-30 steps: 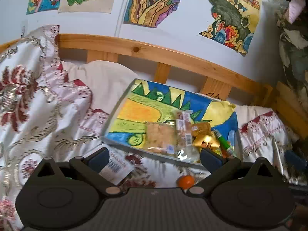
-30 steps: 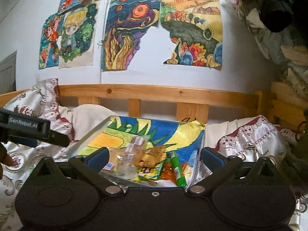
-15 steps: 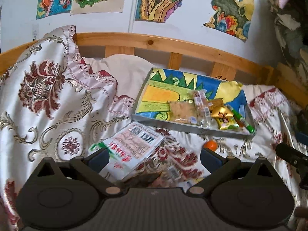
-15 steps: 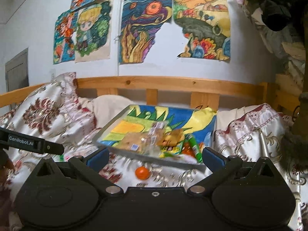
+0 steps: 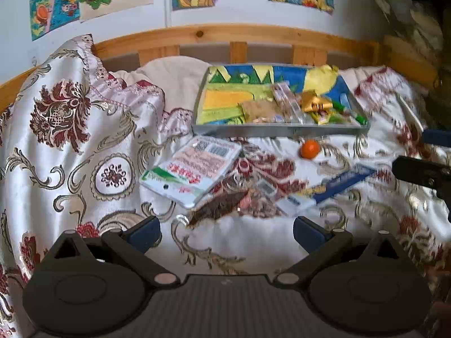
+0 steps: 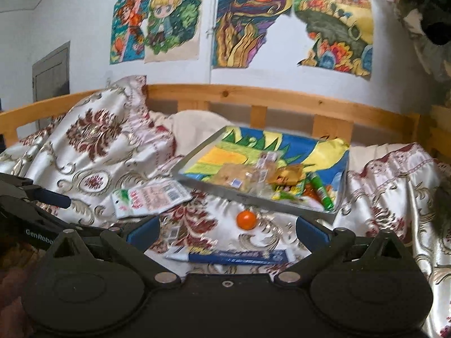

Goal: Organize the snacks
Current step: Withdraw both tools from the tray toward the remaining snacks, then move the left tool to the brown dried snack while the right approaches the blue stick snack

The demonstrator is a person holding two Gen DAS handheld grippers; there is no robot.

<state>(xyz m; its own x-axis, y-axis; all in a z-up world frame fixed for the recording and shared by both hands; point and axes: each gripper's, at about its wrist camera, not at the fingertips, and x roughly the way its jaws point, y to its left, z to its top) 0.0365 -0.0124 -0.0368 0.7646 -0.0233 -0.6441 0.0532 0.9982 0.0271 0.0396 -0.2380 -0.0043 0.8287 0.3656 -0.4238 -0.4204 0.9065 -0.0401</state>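
A grey tray lined with a colourful drawing lies on the bed and holds several wrapped snacks. In front of it on the blanket lie a white packet with red print, a small orange ball-shaped snack, a long blue and white pack and a dark brown wrapper. My left gripper is open above the blanket, short of the brown wrapper. My right gripper is open, just short of the blue pack and the orange snack.
A flowered satin blanket is bunched high at the left. A wooden bed rail runs behind the tray, with drawings on the wall above. The other gripper shows at the right edge and the left edge.
Both grippers have drawn back from the tray and tilted down. The loose snacks on the blanket in front of the tray have come into view. Both stay open.
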